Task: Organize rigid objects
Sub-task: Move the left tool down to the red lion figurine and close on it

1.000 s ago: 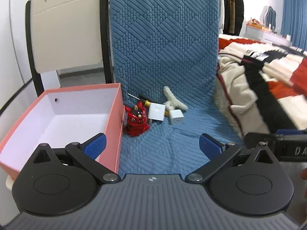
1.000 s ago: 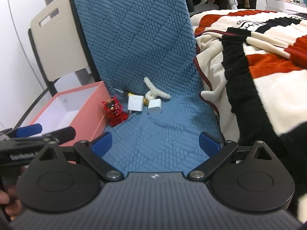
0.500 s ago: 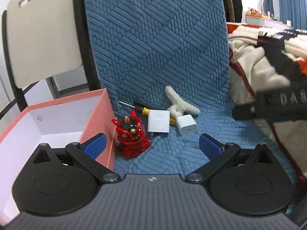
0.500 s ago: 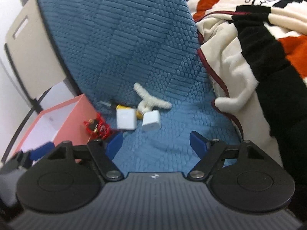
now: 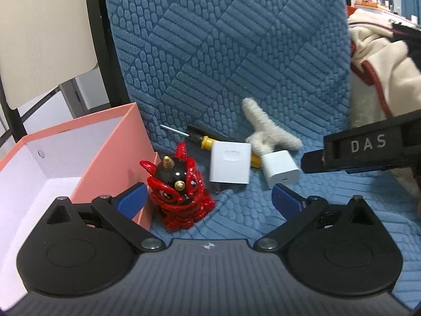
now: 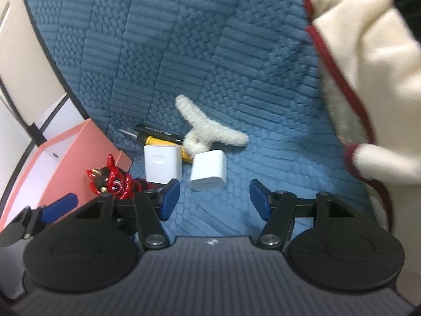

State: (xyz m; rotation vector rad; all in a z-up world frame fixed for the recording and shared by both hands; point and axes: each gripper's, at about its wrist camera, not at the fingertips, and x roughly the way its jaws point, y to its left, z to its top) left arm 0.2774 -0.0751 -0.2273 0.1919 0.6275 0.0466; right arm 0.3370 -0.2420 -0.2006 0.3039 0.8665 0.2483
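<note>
A red lion figurine (image 5: 180,184) (image 6: 111,181) stands on the blue seat next to an open pink box (image 5: 65,163) (image 6: 63,158). Beyond it lie a flat white charger (image 5: 230,162) (image 6: 162,163), a white cube charger (image 5: 280,168) (image 6: 209,173), a yellow-handled screwdriver (image 5: 204,140) (image 6: 155,138) and a fluffy white piece (image 5: 265,131) (image 6: 208,131). My left gripper (image 5: 208,200) is open and empty, just short of the figurine. My right gripper (image 6: 214,200) is open and empty, just short of the cube charger.
A blue textured cushion (image 5: 236,52) covers the chair seat and back. A cream, red and black blanket (image 6: 368,65) lies at the right. A beige chair back (image 5: 44,34) stands behind the box. The right gripper's body (image 5: 368,147) crosses the left view.
Both grippers have moved forward and down toward the objects on the seat, which now look larger. Both stay open.
</note>
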